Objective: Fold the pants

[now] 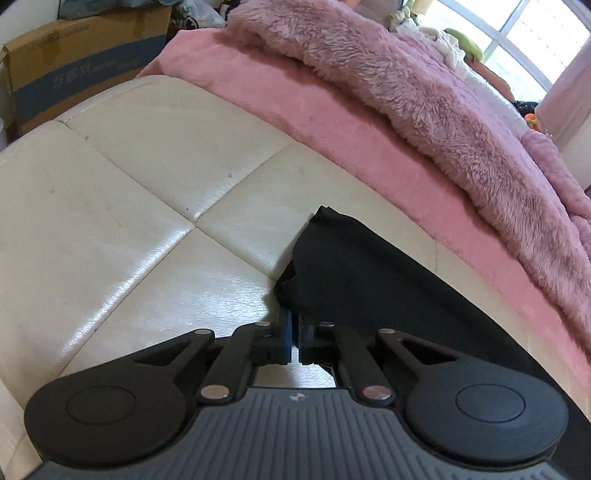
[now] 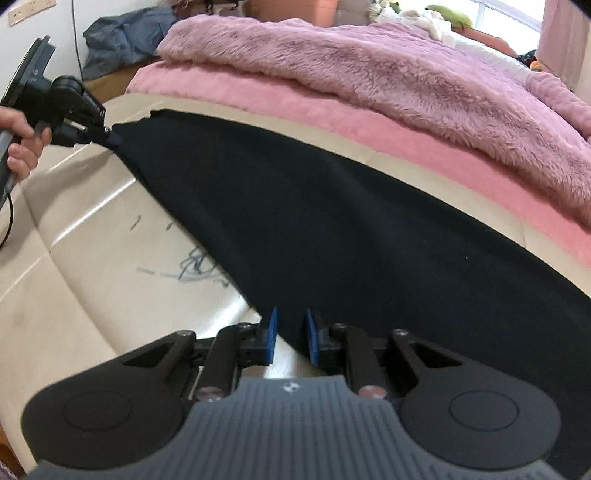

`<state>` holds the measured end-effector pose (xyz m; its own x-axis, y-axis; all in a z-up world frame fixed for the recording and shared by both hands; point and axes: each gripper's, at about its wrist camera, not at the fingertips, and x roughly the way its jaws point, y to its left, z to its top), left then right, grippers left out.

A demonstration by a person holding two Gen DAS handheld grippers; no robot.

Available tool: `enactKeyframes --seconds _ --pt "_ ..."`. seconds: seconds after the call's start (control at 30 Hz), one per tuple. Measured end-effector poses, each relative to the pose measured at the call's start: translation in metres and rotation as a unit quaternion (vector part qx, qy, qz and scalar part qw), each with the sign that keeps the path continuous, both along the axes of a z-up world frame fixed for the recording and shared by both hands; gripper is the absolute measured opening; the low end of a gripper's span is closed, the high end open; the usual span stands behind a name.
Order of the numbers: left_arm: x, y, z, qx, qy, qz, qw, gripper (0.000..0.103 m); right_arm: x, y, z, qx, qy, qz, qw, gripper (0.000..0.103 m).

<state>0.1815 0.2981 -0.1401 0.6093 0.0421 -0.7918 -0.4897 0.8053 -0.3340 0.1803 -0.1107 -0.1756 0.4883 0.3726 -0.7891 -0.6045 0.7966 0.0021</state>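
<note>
The black pants (image 2: 332, 214) lie stretched flat along the cream leather bench (image 2: 92, 280) at the foot of the bed. In the left wrist view my left gripper (image 1: 294, 325) is shut on the near corner of the pants (image 1: 354, 280). It also shows in the right wrist view (image 2: 107, 138), pinching the far left corner, with a hand on its handle. My right gripper (image 2: 291, 332) is open, its blue pads either side of the pants' near edge, a gap between them.
A pink bed sheet (image 2: 258, 92) with a fluffy mauve blanket (image 2: 369, 66) runs behind the bench. A cardboard box (image 1: 81, 62) stands at the far left. Blue pen scribbles (image 2: 195, 266) mark the leather. A window (image 1: 517, 29) is at the back right.
</note>
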Motion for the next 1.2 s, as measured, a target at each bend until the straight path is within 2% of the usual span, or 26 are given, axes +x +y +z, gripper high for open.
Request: enactKeyframes --seconds 0.17,0.27,0.33,0.4,0.47,0.5,0.53,0.57,0.67,0.8,0.9,1.0,1.13,1.2 --pt "-0.003 0.001 0.002 -0.002 0.003 0.006 1.0 0.002 0.003 -0.003 0.004 -0.003 0.02 0.011 1.0 0.013" --pt "-0.01 0.008 0.002 -0.027 -0.006 0.023 0.9993 0.002 0.009 -0.01 0.012 0.017 0.043 0.007 0.999 0.009" --pt "-0.014 0.012 -0.001 -0.041 -0.011 0.031 0.9986 0.002 0.023 -0.016 0.02 0.037 0.038 -0.012 0.999 0.009" --pt "-0.018 0.016 -0.004 -0.06 -0.019 0.037 0.9974 0.003 0.039 -0.016 0.022 0.025 0.021 -0.019 0.999 0.009" --pt "-0.02 0.018 -0.006 -0.079 -0.026 0.052 0.9952 0.006 0.059 -0.015 0.021 0.018 0.014 -0.027 0.999 0.009" --pt "-0.021 0.019 -0.007 -0.087 -0.03 0.061 0.9939 0.01 0.071 -0.015 0.018 0.017 0.012 -0.033 0.999 0.009" --pt "-0.022 0.02 -0.008 -0.094 -0.032 0.07 0.9926 0.02 0.081 -0.013 0.017 0.021 0.014 -0.037 0.999 0.008" --pt "-0.024 0.02 -0.01 -0.103 -0.04 0.076 0.991 0.024 0.09 -0.011 0.017 0.032 0.019 -0.039 0.999 0.008" --pt "-0.026 0.019 -0.013 -0.112 -0.055 0.088 0.9883 0.031 0.111 0.003 0.014 0.039 0.022 -0.023 0.999 0.008" --pt "-0.026 0.017 -0.013 -0.11 -0.061 0.088 0.9882 0.034 0.139 0.014 -0.002 0.025 0.021 -0.024 0.999 0.004" --pt "-0.027 0.02 -0.014 -0.122 -0.065 0.094 0.9859 0.035 0.152 0.021 -0.005 -0.015 -0.014 -0.025 0.999 0.001" --pt "-0.031 0.017 -0.016 -0.144 -0.077 0.112 0.9802 0.046 0.163 0.017 -0.004 -0.001 -0.002 -0.042 0.999 0.001" --pt "-0.027 0.003 -0.015 -0.122 -0.086 0.119 0.9815 0.049 0.16 0.01 0.005 0.023 0.0 -0.049 0.999 0.004" --pt "-0.022 -0.004 -0.016 -0.109 -0.093 0.12 0.9825 0.045 0.153 0.003 0.01 0.041 -0.002 -0.058 0.997 0.004"
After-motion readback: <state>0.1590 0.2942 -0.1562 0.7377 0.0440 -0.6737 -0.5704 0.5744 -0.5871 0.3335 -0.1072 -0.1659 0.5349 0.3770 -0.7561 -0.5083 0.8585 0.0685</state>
